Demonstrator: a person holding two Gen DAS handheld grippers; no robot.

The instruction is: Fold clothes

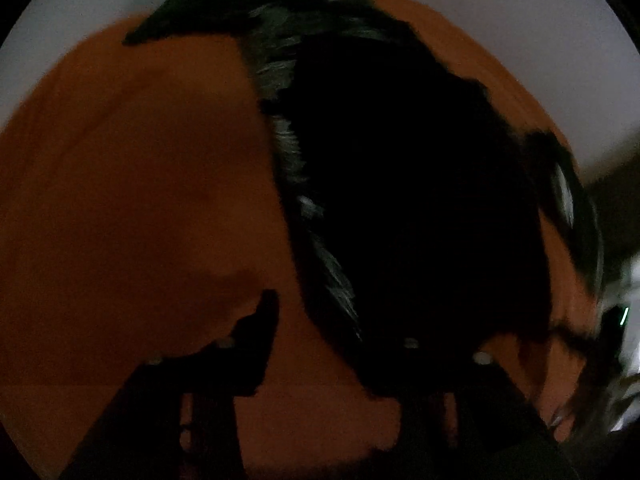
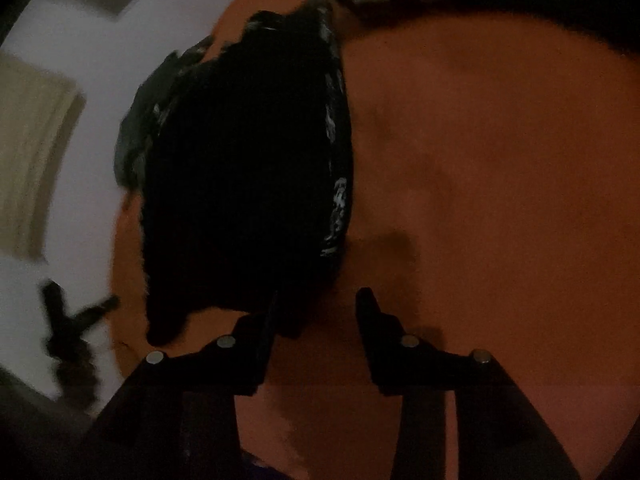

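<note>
We see the dark garment (image 2: 248,184) lying on the orange counter (image 2: 500,168) — soft, light, limp, we judge. Both grippers, left (image 1: 340,344) and right (image 2: 316,312), have fingers apart, empty. Best hold — the patterned edge (image 2: 338,200).

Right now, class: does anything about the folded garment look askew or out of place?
The black garment lies folded on the orange surface, but its far end overhangs the edge, with loose patterned cloth sticking out there. Both views are dark and blurred.
</note>
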